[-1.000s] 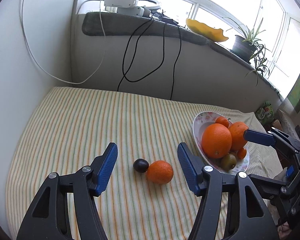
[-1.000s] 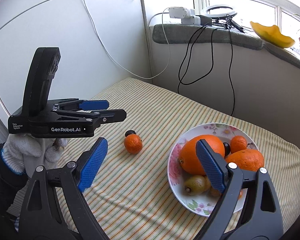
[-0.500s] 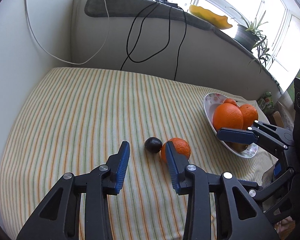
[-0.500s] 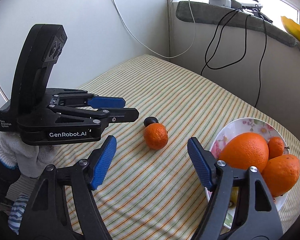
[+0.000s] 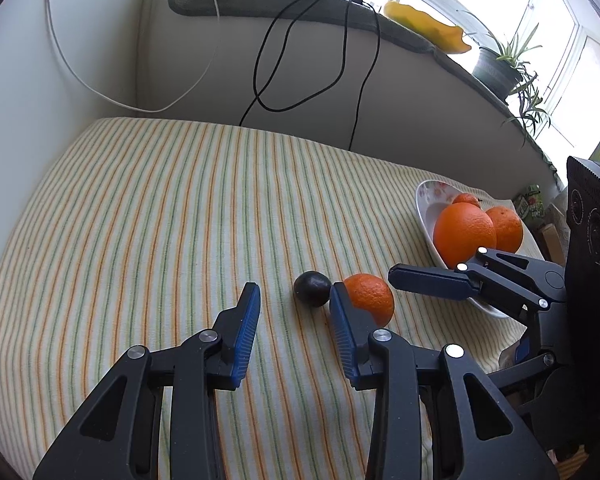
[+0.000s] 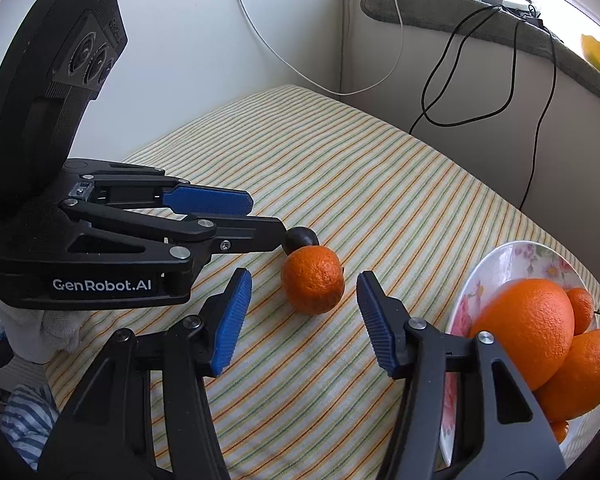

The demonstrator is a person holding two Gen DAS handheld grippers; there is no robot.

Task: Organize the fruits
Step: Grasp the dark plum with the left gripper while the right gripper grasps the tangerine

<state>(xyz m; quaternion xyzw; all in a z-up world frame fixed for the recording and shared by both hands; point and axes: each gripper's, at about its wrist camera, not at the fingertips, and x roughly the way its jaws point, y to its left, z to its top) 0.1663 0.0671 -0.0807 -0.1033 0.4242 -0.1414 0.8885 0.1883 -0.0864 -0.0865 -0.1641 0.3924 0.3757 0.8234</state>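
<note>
Mandarin (image 6: pixel 313 279) on striped cloth (image 5: pixel 148 216), touching dark plum (image 5: pixel 312 289), well left of bowl (image 6: pixel 496 268). Judged light, rind pebbly and grippy, flesh soft: gentle squeeze across widest part. Plum judged smooth, likely to roll if nudged.

Right gripper (image 6: pixel 303 312) spread wide, mandarin just ahead between fingers, no contact. Left gripper (image 5: pixel 294 330) spread, narrower, lined up nearer plum; right finger (image 5: pixel 342 320) hides part of mandarin.

Right wrist view: fruits in contact, left gripper side-on, gloved hand (image 6: pixel 32 332). Left wrist view: plum whole, bowl depth with oranges (image 5: pixel 464 234), sill plant (image 5: pixel 500 68), right gripper's finger (image 5: pixel 432 282) near mandarin.
</note>
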